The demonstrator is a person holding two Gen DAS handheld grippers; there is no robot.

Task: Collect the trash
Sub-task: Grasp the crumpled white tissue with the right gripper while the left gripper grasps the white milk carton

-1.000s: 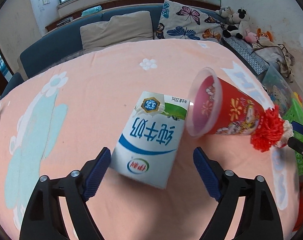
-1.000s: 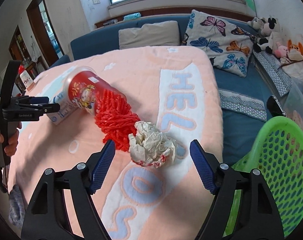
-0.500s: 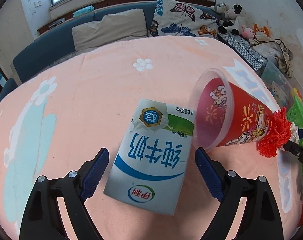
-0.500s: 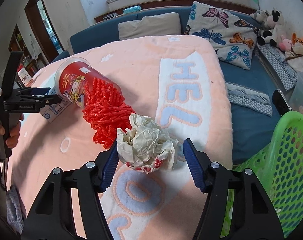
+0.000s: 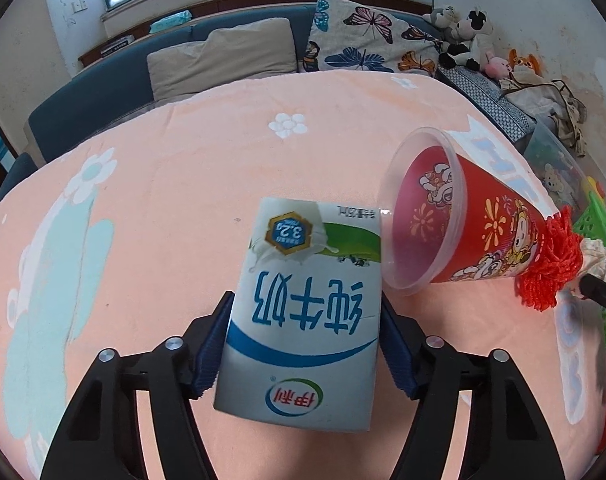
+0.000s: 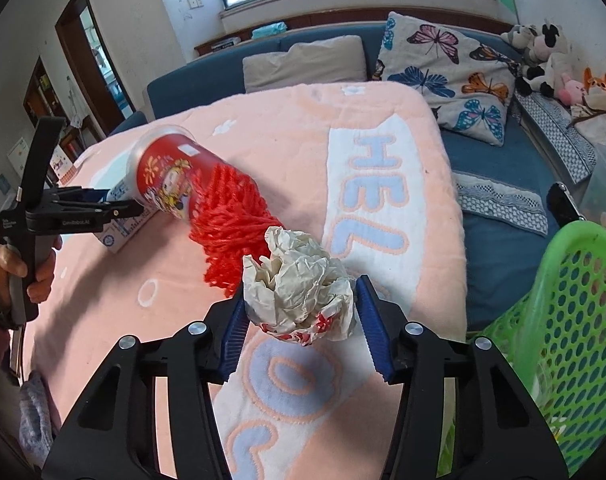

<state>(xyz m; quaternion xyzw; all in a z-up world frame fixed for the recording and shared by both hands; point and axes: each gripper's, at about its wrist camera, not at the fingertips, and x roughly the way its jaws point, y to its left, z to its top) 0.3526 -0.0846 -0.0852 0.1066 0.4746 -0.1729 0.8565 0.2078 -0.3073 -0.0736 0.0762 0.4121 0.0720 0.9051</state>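
Peach blanket (image 5: 183, 208) bearing, largest to smallest: green basket (image 6: 575, 320) just past its right edge; red cup (image 5: 463, 224) lying on its side, mouth toward the carton; milk carton (image 5: 307, 312) flat beside the cup; red yarn (image 6: 231, 224) at the cup's base; crumpled paper (image 6: 299, 280) touching the yarn. Left gripper (image 5: 303, 344) clamps the carton by its sides. Right gripper (image 6: 299, 320) clamps the paper, near the basket.
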